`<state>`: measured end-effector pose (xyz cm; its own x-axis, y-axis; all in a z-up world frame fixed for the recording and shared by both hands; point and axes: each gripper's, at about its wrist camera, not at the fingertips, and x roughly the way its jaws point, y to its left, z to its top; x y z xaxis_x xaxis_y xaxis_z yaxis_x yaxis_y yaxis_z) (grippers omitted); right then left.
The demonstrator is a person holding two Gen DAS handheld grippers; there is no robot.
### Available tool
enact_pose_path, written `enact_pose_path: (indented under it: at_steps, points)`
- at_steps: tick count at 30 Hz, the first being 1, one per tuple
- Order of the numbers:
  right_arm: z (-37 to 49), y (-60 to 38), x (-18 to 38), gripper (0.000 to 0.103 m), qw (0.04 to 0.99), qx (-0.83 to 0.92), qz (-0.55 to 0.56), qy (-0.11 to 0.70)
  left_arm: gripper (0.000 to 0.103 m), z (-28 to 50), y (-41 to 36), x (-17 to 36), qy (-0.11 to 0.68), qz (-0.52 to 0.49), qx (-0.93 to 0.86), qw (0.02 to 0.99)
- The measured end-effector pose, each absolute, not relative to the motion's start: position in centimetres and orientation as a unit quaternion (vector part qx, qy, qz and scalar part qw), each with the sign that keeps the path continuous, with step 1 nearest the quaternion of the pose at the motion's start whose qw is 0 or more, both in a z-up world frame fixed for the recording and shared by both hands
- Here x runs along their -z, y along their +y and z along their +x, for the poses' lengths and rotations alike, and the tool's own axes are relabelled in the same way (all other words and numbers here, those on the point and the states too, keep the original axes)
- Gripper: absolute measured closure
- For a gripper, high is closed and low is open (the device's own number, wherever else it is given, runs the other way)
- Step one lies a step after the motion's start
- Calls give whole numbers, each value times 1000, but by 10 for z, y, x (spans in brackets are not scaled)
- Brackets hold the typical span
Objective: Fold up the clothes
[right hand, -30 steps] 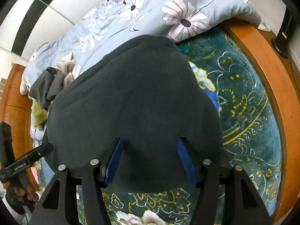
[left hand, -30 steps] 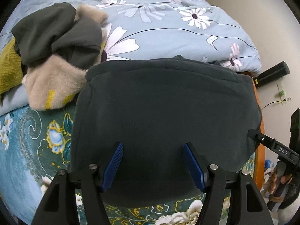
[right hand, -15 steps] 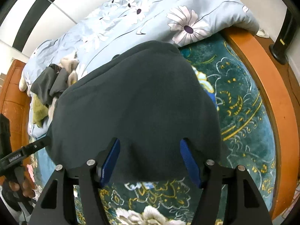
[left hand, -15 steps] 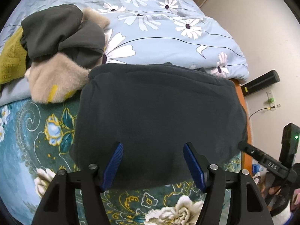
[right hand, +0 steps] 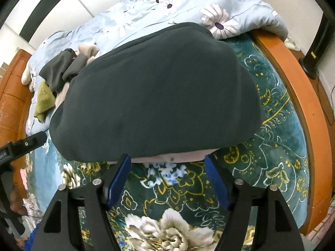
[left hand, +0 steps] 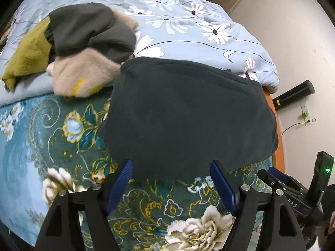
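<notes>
A folded dark garment (left hand: pixel 188 115) lies flat on a teal floral blanket (left hand: pixel 62 136), just ahead of both hand-held grippers. The left gripper (left hand: pixel 170 170) points steeply down at the garment's near edge, its jaws opening, the blue pads (left hand: pixel 120 179) clear of the cloth and nothing pressed between them. The right gripper (right hand: pixel 167 163) looks almost straight down on the same garment (right hand: pixel 159 92) from the other side; its jaws are also opening, spread wide with only the garment's near hem and a strip of pale lining between the tips, not gripped. Each gripper shows at the edge of the other's view: the right one low on the right of the left camera, held in a person's hand, the left one at the left margin of the right camera.

Beyond the garment, farther from the left gripper and to its left, sits a loose pile of clothes (left hand: pixel 83 41): a dark grey piece on top, a fuzzy beige one beneath and an olive knit at the far left. The pile rests on a pale blue daisy-print duvet (left hand: pixel 188 25) that runs behind the garment and touches its far edge. An orange wooden bed frame (right hand: pixel 303 104) curves along the right gripper's right side, with a black upright device (right hand: pixel 318 41) beyond it against the wall.
</notes>
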<state>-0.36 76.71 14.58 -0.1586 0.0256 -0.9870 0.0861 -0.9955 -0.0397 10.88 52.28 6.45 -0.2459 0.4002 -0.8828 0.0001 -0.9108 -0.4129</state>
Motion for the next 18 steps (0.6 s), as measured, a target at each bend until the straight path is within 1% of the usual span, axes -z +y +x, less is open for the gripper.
enact_pose_path:
  at_steps: [2,3,4,5,10,13,14,16,17,18]
  points:
    - [2,762,-147,26,19,765,642,50,23,114,518,-62,-173,-603,-769,124]
    - [4,760,-147,17,17,767,639,53,23,117,515,-61,-174,-604,-768,124]
    - [7,757,-147,4,16,770,636,53,23,119,513,-59,-174,-604,-767,124]
    - [9,755,-148,2,16,773,633,52,23,122,511,-58,-174,-605,-767,128]
    - [20,736,-145,1,24,777,625,64,23,132,504,-56,-157,-603,-769,142]
    - [28,725,-142,1,19,780,622,71,15,136,497,-54,-151,-598,-773,151]
    - [31,721,-142,1,15,782,619,76,11,137,494,-53,-151,-594,-775,155]
    - [37,712,-142,1,5,786,612,84,8,139,488,-53,-150,-587,-779,159]
    - [40,708,-142,1,0,788,609,87,4,140,485,-53,-145,-582,-785,155]
    - [43,704,-142,1,-3,790,607,89,4,141,482,-53,-141,-577,-790,151]
